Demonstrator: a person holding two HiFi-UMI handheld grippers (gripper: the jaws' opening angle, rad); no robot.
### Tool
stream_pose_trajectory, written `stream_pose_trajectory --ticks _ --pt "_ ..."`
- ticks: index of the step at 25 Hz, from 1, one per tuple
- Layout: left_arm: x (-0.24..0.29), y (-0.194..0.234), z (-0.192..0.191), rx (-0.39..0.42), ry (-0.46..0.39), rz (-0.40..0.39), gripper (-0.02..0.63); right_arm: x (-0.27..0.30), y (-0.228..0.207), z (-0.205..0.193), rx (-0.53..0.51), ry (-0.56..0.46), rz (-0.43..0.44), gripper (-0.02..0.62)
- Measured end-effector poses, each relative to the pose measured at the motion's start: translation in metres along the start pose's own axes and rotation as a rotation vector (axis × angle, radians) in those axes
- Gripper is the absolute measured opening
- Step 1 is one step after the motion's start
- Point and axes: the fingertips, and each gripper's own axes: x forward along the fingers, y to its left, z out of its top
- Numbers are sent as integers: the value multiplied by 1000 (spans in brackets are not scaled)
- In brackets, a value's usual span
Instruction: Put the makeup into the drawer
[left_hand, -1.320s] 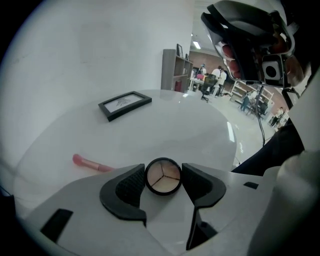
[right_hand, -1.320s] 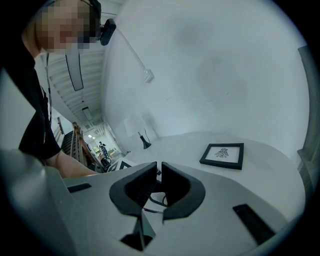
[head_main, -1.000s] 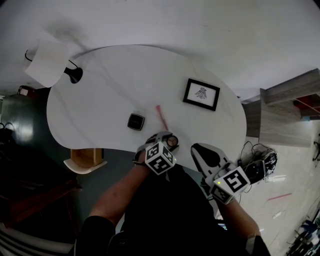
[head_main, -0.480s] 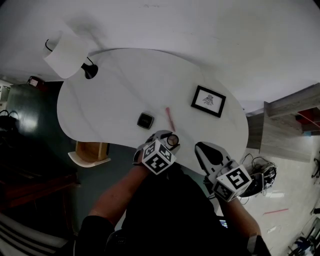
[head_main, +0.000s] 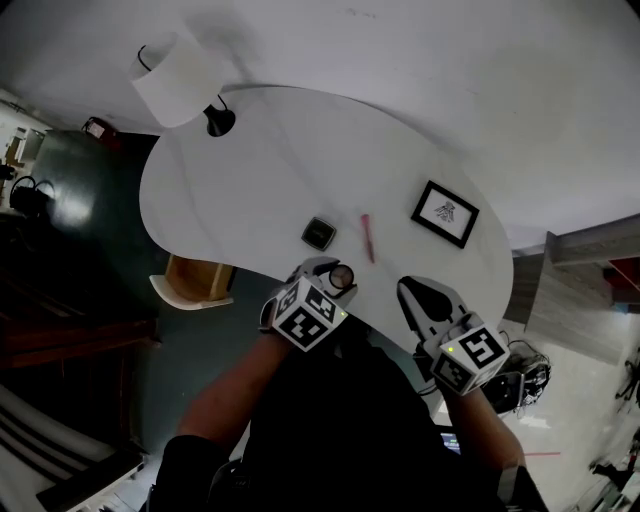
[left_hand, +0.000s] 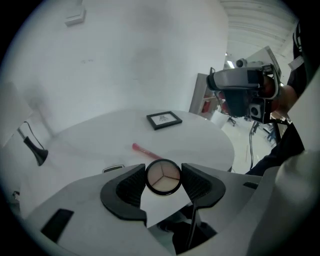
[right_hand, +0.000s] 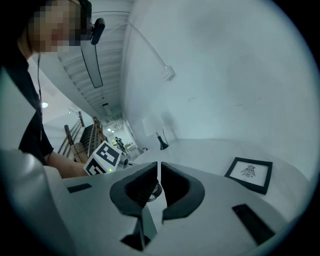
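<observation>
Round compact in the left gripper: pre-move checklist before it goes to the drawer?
1. Grip: left gripper has both pads on the rim of the round compact. ok
2. Drawer sticks out from under the table edge and looks open. ok
3. Free room inside the drawer: cannot tell
4. Right gripper: jaws together, nothing held, off to the side. ok
5. All makeup cleared: pink tube and square black case lie on the table. not ok
</observation>
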Motion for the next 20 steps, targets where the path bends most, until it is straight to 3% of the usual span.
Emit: stream_pose_trajectory --ticks 11,20 --pt "-76 50 -47 -127 -38 112 235 69 53 2 -119 74 124 18" --pt "-155 95 -127 -192 -51 176 235 142 141 -5 -168 109 206 18"
